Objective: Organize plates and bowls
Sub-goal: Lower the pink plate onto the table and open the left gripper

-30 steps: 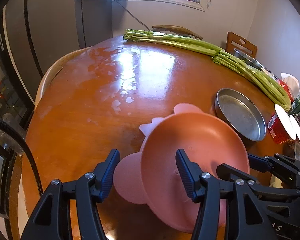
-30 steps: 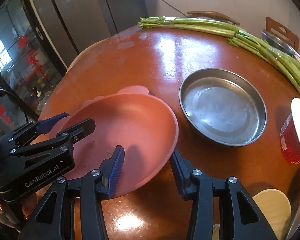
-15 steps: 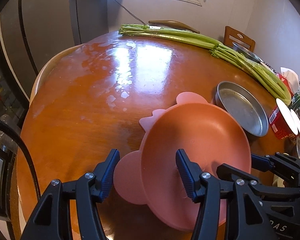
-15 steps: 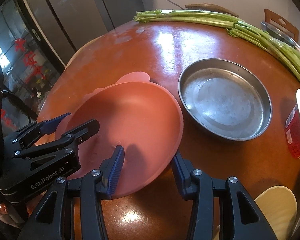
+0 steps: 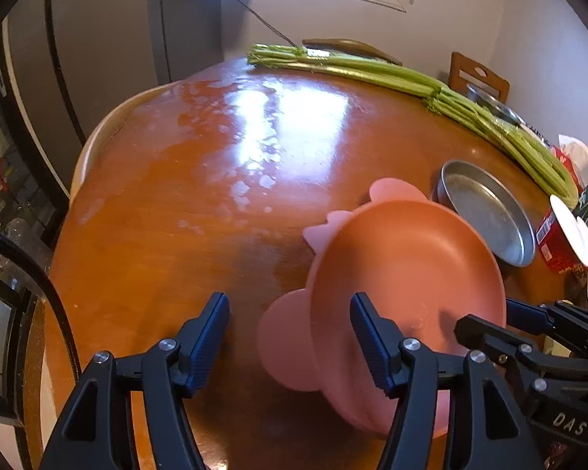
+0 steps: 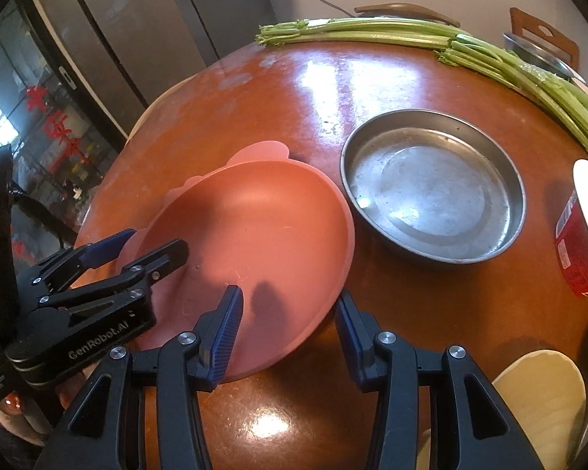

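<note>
A pink bowl (image 5: 407,266) with ear-shaped tabs sits tilted on the round wooden table (image 5: 200,196); it also shows in the right wrist view (image 6: 251,243). My left gripper (image 5: 290,333) is open, its jaws straddling the bowl's near-left rim. My right gripper (image 6: 288,321) is open, its jaws straddling the bowl's near-right rim. A round metal pan (image 6: 431,184) stands just right of the bowl, also in the left wrist view (image 5: 486,211). The left gripper (image 6: 133,243) shows in the right wrist view, the right gripper (image 5: 501,317) in the left wrist view.
Long celery stalks (image 5: 411,82) lie along the table's far and right edge. A red cup (image 6: 580,246) with a white lid stands right of the pan. A pale yellow dish (image 6: 541,395) lies at the near right. Another metal bowl (image 6: 541,55) sits on a far chair.
Both grippers have pulled back and risen slightly while staying open around the pink bowl's rim. The bowl appears tilted a little more toward the metal pan.
</note>
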### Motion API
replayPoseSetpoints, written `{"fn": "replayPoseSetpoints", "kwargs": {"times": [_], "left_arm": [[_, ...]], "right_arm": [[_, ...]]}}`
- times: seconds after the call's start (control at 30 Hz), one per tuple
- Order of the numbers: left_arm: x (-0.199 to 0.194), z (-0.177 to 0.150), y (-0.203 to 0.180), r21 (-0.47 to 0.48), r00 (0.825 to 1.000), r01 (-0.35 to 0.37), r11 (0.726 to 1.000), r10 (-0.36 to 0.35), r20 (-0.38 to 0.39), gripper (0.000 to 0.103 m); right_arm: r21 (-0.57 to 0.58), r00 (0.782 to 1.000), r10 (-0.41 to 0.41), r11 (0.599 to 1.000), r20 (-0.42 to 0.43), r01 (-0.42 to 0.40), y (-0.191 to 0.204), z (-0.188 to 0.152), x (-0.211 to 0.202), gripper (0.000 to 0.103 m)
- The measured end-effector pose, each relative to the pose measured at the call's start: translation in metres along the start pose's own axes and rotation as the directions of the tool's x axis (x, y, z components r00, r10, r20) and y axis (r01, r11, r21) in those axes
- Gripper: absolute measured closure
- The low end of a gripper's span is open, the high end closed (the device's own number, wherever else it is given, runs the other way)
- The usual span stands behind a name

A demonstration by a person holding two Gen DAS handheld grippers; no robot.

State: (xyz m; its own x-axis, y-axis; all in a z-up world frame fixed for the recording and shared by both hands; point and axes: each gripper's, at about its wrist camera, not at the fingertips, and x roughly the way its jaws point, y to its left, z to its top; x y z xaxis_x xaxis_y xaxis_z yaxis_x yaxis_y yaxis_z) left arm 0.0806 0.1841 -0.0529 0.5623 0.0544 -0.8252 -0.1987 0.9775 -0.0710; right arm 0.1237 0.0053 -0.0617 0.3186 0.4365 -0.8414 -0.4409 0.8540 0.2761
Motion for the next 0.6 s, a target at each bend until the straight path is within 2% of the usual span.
{"fn": "replayPoseSetpoints", "kwargs": {"times": [0.27, 0.6], "left_arm": [[-0.029, 0.004, 0.005, -0.013, 0.998, -0.020, 1.000, 0.021, 0.056, 0.037], [-0.060, 0.001, -0.029, 0.053, 0.995, 0.003, 0.999, -0.008, 0.102, 0.034]], "right_arm": [[0.023, 0.995, -0.017, 1.000, 0.098, 0.014, -0.005, -0.001, -0.029, 0.053], [0.036, 0.980, -0.022, 0.999, 0.195, 0.015, -0.013, -0.015, -0.073, 0.049]]}}
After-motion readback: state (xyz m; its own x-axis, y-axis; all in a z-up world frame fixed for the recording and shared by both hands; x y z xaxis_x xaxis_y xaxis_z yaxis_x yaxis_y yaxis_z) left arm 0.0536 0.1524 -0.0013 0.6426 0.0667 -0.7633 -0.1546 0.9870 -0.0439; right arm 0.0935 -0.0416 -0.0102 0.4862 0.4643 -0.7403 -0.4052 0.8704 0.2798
